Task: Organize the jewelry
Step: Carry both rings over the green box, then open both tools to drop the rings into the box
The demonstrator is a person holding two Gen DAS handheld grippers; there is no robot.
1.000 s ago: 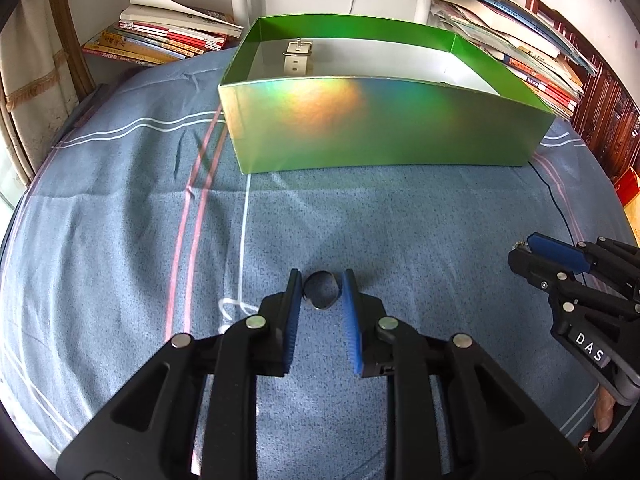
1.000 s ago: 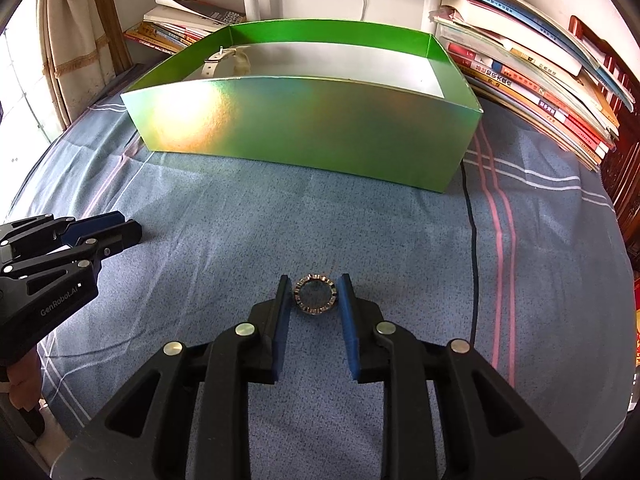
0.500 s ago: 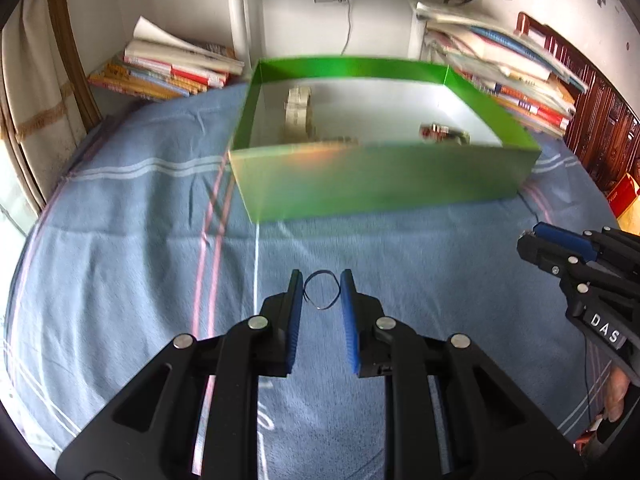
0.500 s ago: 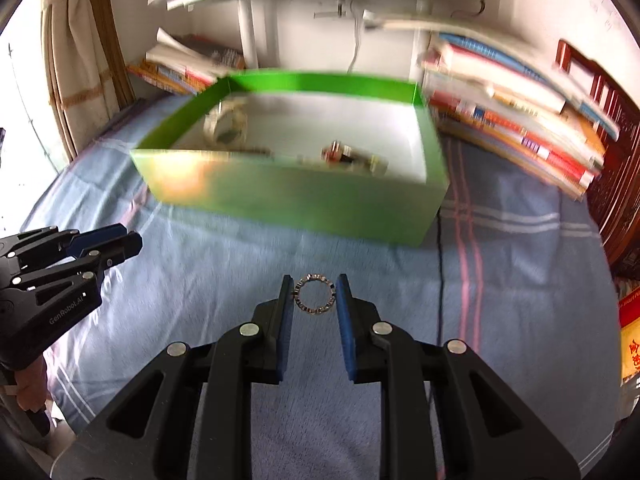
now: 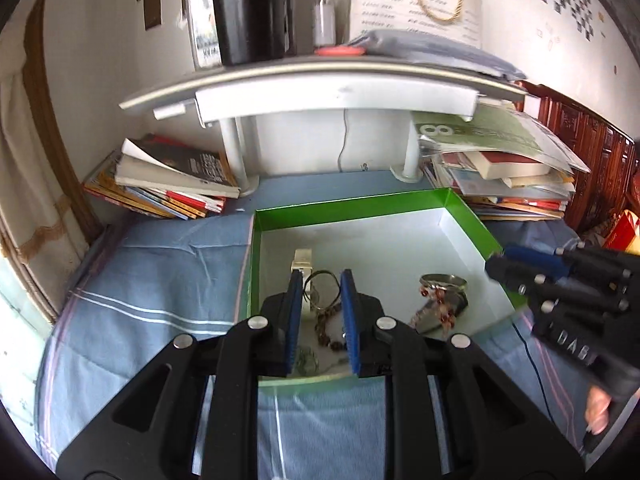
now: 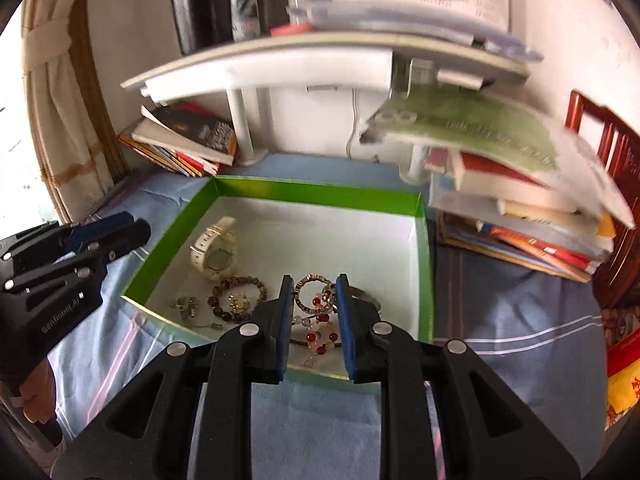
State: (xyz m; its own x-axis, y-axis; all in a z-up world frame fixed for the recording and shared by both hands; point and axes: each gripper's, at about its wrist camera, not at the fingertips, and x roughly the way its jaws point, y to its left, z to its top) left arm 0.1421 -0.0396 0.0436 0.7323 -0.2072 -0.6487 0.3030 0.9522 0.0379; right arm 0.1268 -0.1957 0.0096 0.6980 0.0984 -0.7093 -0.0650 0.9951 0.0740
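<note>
A green box (image 5: 352,204) (image 6: 320,192) with a white floor sits on the blue cloth. My left gripper (image 5: 322,280) is shut on a thin dark ring (image 5: 323,275) and holds it above the box's left half. My right gripper (image 6: 312,286) is shut on a studded ring (image 6: 310,280) above the box's near right part. Inside lie a white watch (image 6: 214,248), a brown bead bracelet (image 6: 240,294), a red and pink bead piece (image 6: 320,328), a metal bangle (image 5: 442,280) and small charms (image 6: 186,306).
Stacks of books stand at the back left (image 5: 172,184) and right (image 6: 520,208). A white shelf (image 5: 336,88) on two posts spans over the table's back. Each gripper shows in the other's view, at the box's sides.
Both grippers rose from the cloth with their rings and moved forward over the green box. The view now looks down into the box.
</note>
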